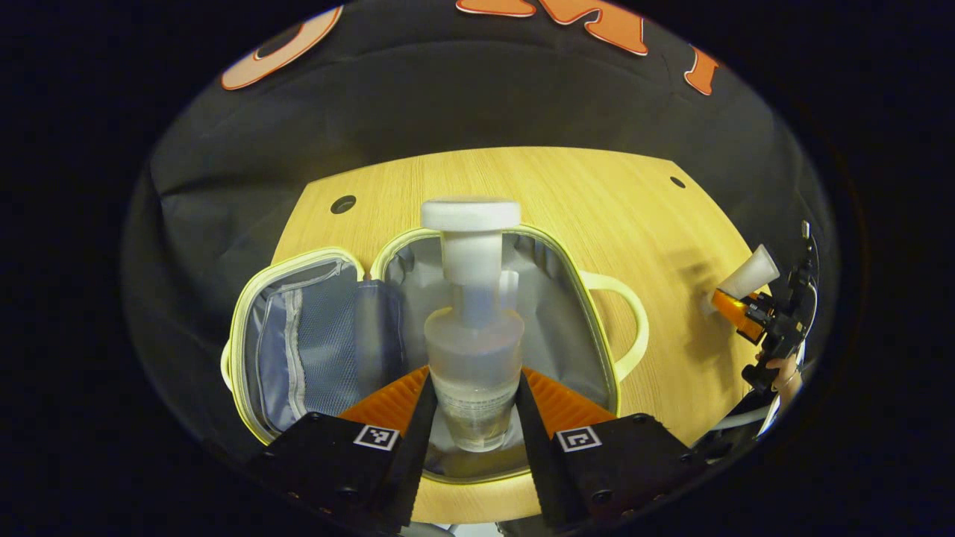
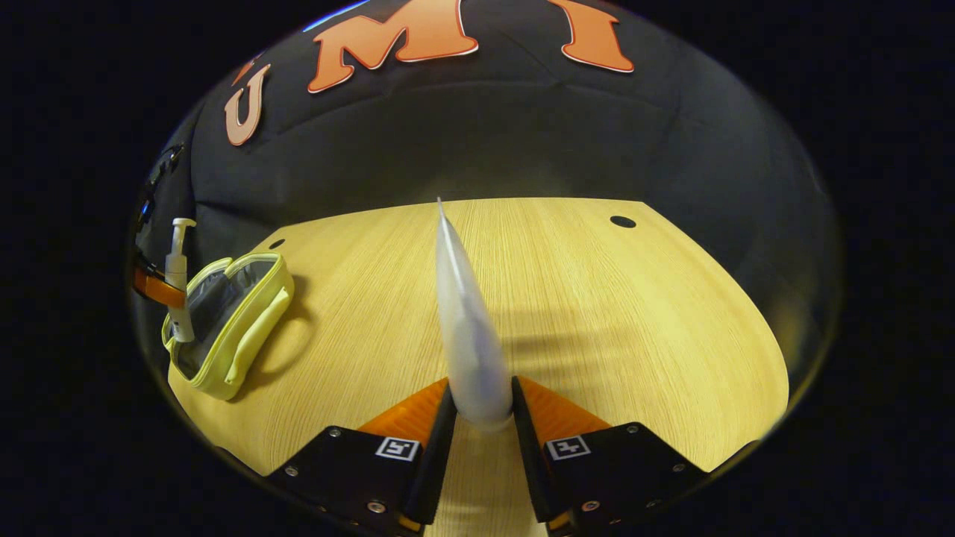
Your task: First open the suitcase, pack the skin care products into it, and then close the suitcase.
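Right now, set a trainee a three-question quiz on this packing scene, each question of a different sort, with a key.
1. True or false: the suitcase lies open on the wooden table.
2. What does the left gripper hold? A) a jar B) a pump bottle C) a sponge
3. Fill in: the right gripper is shut on a frosted ____, held over bare table away from the suitcase.

Key
1. True: its grey lining shows, lid flap folded out.
2. B: both fingers press on its clear body, above the open case.
3. Tube.
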### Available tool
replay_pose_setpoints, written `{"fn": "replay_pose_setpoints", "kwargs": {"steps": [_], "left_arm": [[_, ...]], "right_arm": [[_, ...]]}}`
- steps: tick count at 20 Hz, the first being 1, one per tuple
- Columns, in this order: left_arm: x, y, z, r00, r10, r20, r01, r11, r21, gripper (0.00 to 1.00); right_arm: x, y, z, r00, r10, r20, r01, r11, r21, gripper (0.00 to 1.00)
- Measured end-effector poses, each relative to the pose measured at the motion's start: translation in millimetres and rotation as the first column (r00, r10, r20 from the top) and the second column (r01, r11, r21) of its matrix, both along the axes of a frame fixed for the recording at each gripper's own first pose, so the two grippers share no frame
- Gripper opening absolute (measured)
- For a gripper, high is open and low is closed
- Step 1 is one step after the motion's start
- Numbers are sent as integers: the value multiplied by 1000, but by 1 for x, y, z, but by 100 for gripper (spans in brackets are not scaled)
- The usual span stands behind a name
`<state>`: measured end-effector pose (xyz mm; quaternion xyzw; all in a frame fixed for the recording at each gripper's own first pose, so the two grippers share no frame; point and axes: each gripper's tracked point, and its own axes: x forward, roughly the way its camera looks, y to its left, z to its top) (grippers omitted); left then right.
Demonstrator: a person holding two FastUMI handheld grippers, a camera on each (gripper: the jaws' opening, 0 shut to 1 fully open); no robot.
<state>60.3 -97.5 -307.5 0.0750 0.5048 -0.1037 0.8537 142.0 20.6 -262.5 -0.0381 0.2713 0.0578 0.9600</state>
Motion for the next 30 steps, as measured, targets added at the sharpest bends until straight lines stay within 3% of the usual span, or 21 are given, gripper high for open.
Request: {"fn": "replay_pose_setpoints", "kwargs": {"steps": [2, 6, 11, 13, 14, 15, 18, 21, 24, 27, 30], "left_arm": [[3, 2, -11, 999, -10, -38, 10, 1000, 5, 62], [15, 14, -39, 992, -19, -128, 25, 999, 39, 62], [14, 22, -75, 958, -1, -288, 15, 999, 45, 62], [19, 19, -73, 962, -16, -273, 18, 1000, 4, 68], [20, 15, -70, 964, -20, -264, 16, 1000, -18, 91], [23, 14, -61, 972, -28, -234, 22, 999, -29, 96], [32, 26, -20, 996, -60, -73, 58, 998, -33, 100], [28, 44, 29, 992, -53, 116, 61, 995, -74, 100], [18, 84, 87, 960, 13, 280, 16, 995, -100, 100], [-10, 130, 138, 916, 97, 388, -47, 989, -137, 100], [-48, 184, 158, 894, 153, 420, -109, 986, -127, 100]], "right_arm": [[-3, -2, -1, 999, -23, -43, 23, 1000, 1, 42], [-24, 3, 13, 992, -37, -122, 46, 996, 71, 39], [-58, 37, 56, 973, -3, -229, 56, 973, 223, 38], [-68, 54, 74, 966, 24, -256, 42, 967, 250, 38], [-73, 65, 85, 962, 40, -269, 33, 965, 262, 38], [-76, 76, 95, 958, 54, -281, 27, 961, 276, 39], [-81, 124, 118, 936, 123, -330, -13, 949, 315, 38], [-87, 182, 127, 891, 202, -405, -60, 939, 338, 38], [-94, 244, 117, 820, 279, -500, -107, 932, 345, 38], [-97, 290, 89, 740, 296, -604, -136, 945, 296, 38], [-91, 320, 52, 672, 253, -696, -119, 965, 235, 38]]}}
